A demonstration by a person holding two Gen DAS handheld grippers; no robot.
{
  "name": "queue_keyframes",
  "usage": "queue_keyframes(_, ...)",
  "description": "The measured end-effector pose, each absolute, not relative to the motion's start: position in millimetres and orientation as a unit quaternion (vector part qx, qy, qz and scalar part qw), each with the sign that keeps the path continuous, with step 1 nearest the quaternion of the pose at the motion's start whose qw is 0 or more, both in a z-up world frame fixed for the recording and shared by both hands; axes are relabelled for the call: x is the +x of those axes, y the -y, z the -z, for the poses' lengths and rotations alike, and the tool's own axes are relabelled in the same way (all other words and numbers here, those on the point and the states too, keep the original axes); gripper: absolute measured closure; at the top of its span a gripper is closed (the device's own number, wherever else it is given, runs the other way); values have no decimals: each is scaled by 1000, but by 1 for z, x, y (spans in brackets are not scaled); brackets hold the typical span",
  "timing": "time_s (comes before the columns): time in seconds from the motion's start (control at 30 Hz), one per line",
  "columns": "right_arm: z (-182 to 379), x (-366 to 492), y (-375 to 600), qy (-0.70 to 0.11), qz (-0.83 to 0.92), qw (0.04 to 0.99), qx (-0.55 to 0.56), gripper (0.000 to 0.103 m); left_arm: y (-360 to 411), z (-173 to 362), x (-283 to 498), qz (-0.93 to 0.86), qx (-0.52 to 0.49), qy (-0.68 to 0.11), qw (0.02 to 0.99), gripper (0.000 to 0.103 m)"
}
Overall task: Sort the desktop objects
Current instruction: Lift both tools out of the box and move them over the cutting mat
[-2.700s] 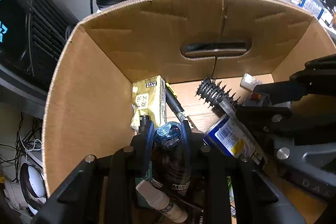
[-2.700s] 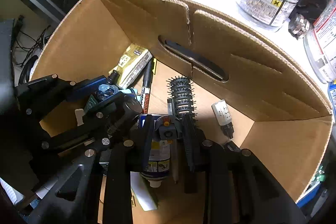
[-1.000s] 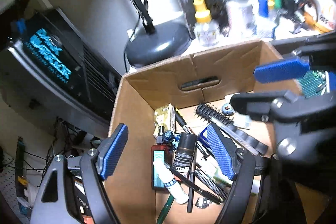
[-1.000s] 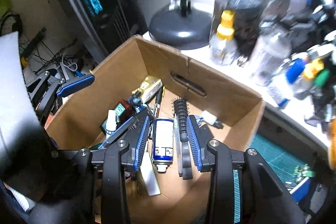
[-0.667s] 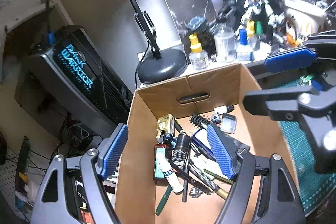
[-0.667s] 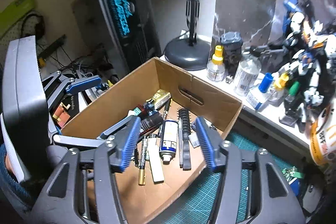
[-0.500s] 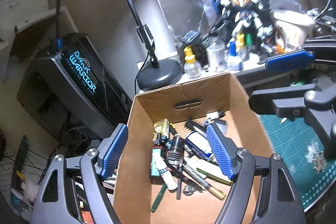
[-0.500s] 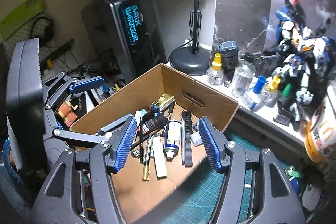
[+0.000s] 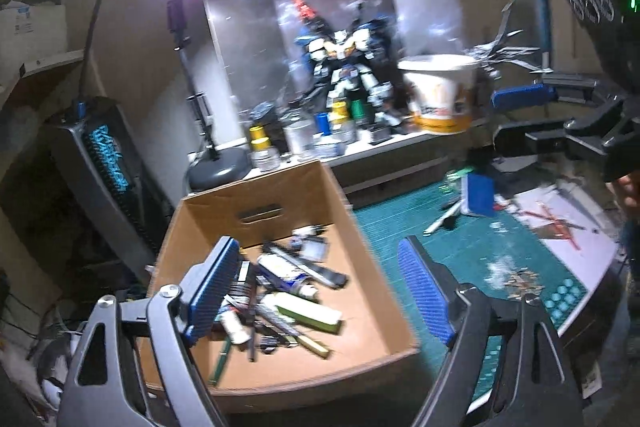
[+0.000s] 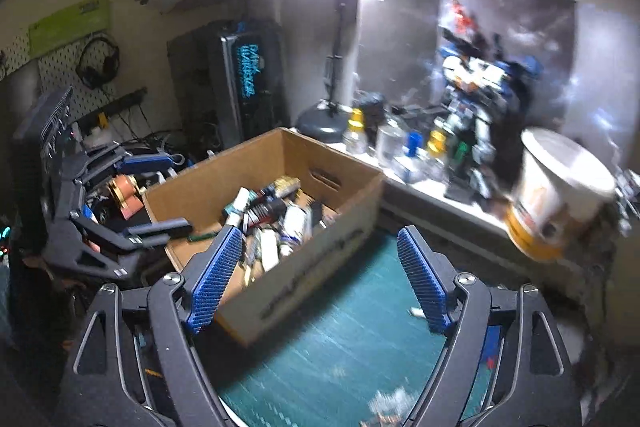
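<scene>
Overhead, both grippers (image 9: 320,289) (image 10: 318,277) gape empty; cardboard box (image 9: 372,267) sits full.

black gripper (image 9: 322,293), ribbed blue pads (image 9: 424,291), silver screws

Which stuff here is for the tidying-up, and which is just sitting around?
For tidying:
cardboard box
pens and tubes inside it
pen on green mat
left gripper, right gripper, both open

Just sitting around:
robot model
desk lamp
paper bucket

Green cutting mat (image 9: 472,247), cardboard box (image 9: 372,267) on its left edge, blue booklet (image 9: 478,195)
</scene>
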State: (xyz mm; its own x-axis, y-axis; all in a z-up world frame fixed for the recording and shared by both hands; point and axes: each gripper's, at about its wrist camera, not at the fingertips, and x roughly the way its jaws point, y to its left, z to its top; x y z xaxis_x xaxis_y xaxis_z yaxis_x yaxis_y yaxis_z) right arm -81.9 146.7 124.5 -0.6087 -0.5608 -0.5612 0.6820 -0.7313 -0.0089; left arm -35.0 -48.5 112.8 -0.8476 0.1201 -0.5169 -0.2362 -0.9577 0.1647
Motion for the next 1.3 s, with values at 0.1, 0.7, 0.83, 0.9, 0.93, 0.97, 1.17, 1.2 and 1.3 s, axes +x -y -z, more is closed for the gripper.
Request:
queue_keyframes(0.1, -114, -63, -176, -93, 902, 329, 265, 22, 41, -104, -25, -956, -254, -90, 120, 0)
queue_keyframes(0.7, -18, -11, -282, -23, 901, 237, 364, 1, -27, -37, 7, -925, -282, -55, 249, 0)
queue_keyframes(0.83, 2, -4, -297, 2, 894, 226, 386, 1, -55, -26, 12, -914, -281, -64, 285, 0)
queue_keyframes(0.9, 10, 0, -306, 14, 894, 219, 391, 1, -64, -16, 9, -913, -284, -66, 285, 0)
queue_keyframes(0.93, 13, 1, -311, 19, 894, 215, 393, 1, -67, -11, 6, -913, -288, -66, 281, 0)
queue_keyframes(0.97, 16, 3, -315, 25, 893, 211, 396, 1, -70, -6, 3, -913, -291, -67, 278, 0)
queue_keyframes(1.17, 34, 6, -341, 45, 893, 187, 407, 1, -85, 23, -19, -916, -301, -72, 256, 0)
queue_keyframes(1.2, 36, 5, -344, 47, 892, 186, 409, 1, -86, 26, -25, -917, -303, -68, 252, 0)
queue_keyframes(1.3, 45, 2, -349, 49, 887, 188, 418, 1, -86, 32, -43, -920, -306, -62, 236, 0)
